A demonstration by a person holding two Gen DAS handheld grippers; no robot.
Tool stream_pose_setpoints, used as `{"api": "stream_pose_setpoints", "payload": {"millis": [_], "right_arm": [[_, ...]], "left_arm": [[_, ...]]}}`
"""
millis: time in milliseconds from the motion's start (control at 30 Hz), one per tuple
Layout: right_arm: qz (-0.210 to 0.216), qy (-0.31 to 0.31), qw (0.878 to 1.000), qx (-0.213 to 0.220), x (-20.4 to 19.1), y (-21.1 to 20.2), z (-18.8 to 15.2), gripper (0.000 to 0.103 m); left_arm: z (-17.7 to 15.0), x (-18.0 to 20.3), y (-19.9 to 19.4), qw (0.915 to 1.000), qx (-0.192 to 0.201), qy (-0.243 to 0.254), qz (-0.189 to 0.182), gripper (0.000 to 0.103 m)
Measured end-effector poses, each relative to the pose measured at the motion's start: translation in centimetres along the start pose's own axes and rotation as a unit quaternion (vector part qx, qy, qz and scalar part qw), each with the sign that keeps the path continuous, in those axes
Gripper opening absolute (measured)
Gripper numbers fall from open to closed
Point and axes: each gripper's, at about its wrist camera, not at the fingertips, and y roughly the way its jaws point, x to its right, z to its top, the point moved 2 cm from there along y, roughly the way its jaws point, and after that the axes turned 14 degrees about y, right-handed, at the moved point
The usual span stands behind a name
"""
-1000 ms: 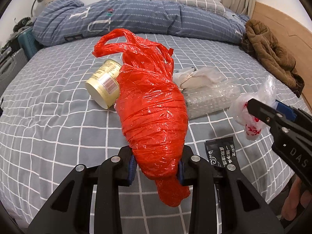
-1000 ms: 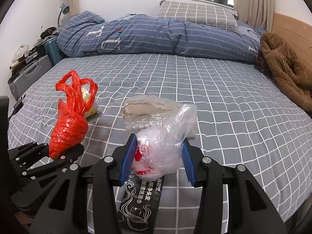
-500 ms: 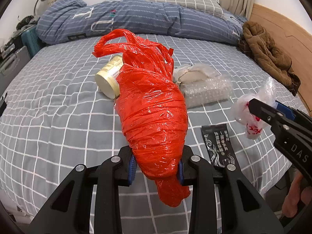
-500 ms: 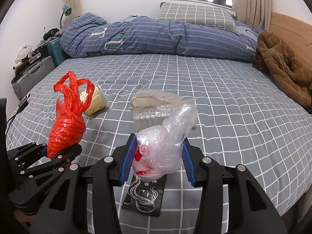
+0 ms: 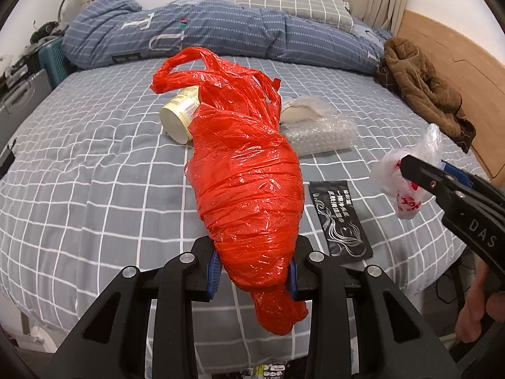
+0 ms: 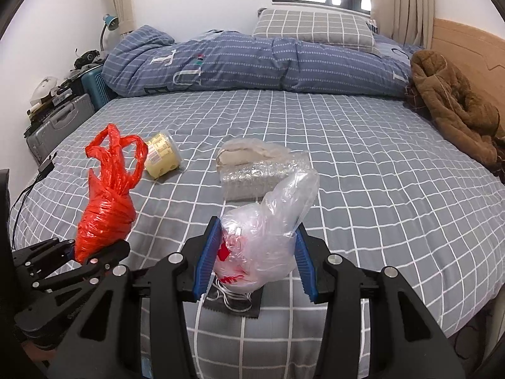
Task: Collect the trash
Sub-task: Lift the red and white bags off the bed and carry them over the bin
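Note:
My left gripper (image 5: 252,273) is shut on a crumpled red plastic bag (image 5: 246,170) and holds it above the bed's near edge; the bag also shows in the right wrist view (image 6: 107,202). My right gripper (image 6: 254,260) is shut on a clear plastic bag with red print (image 6: 268,237), which also shows at the right of the left wrist view (image 5: 407,180). On the grey checked bed lie a yellow tub (image 5: 180,117) on its side, a bubble-wrap bundle (image 6: 255,167) and a black sachet (image 5: 341,218).
A rolled blue quilt (image 6: 252,60) and a checked pillow (image 6: 315,28) lie at the bed's far end. A brown jacket (image 6: 454,107) lies at the right by the wooden headboard. Suitcases (image 6: 60,123) stand left of the bed.
Both grippers have drawn back and up from the bed with their bags still held. The tub, bubble wrap and sachet now sit farther off.

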Motion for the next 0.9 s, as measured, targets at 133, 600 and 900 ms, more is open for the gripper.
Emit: {"api": "stream_pose_setpoints", "payload": {"millis": [133, 600, 900], "right_arm": [[0.003, 0.001, 1.000, -0.001, 0.0, -1.3, -1.0, 0.043], [0.008, -0.006, 1.000, -0.007, -0.4, -5.6, -5.8, 0.044], [0.013, 0.008, 0.999, -0.036, 0.4, -7.8, -10.0, 0.044]], "left_arm": [[-1.0, 0.2, -1.7, 0.9999, 0.009, -0.008, -0.005, 0.031], [-5.6, 2.7, -4.7, 1.0000, -0.003, -0.002, -0.004, 0.031], [-9.1, 4.2, -6.6, 0.9998, -0.018, 0.003, -0.003, 0.031]]}}
